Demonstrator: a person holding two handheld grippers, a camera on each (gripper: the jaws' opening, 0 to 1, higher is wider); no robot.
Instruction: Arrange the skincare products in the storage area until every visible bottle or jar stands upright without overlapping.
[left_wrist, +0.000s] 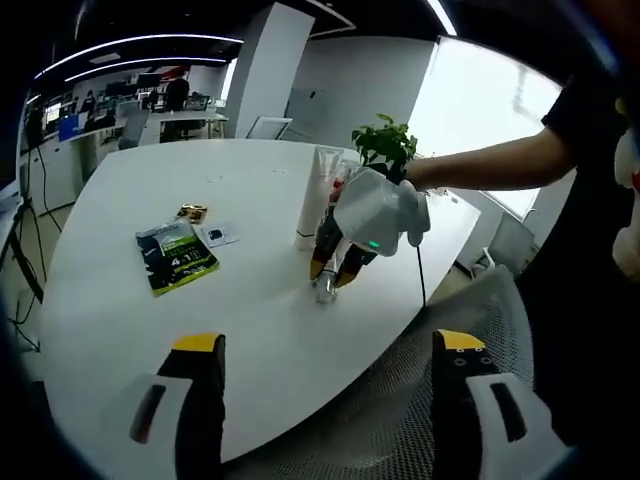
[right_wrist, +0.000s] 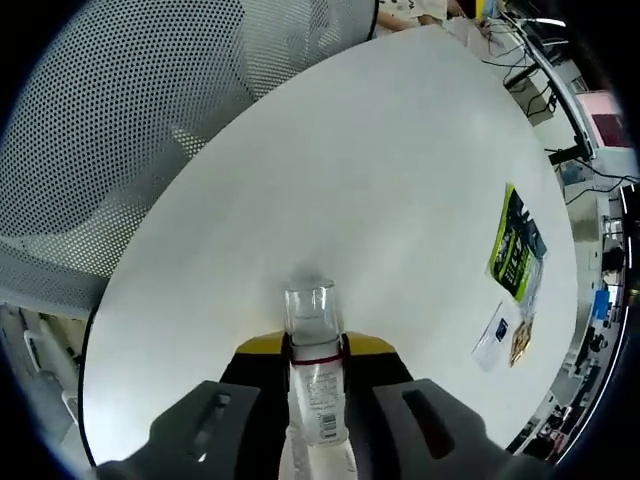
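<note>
Bottle (right_wrist: 316, 372) first — a small clear one with a clear cap, a red band under the cap and a printed label on its body. It sits clamped between the yellow-tipped jaws of my right gripper (right_wrist: 316, 352), cap pointing away from me toward the white table (right_wrist: 400, 180) beyond.

From my left gripper (left_wrist: 330, 350), whose two jaws stand wide apart with nothing between them, I see, left to right ahead of me: a green packet (left_wrist: 176, 254) lying flat, a small gold sachet (left_wrist: 192, 212) and a small white sachet (left_wrist: 216, 236) just past it, then a white tube (left_wrist: 316, 196) standing on its cap. Right beside the tube is my white-gloved right hand (left_wrist: 380, 212), arm reaching in from the right, tilting the right gripper down so the bottle's cap meets the tabletop. A green plant (left_wrist: 384, 144) stands behind the glove.

The left gripper view gives the tube, plant and glove — the right gripper view gives the bottle's label close up, a mesh chair back (right_wrist: 150, 110) off to the left of the table, and the packet and sachets far right.
</note>
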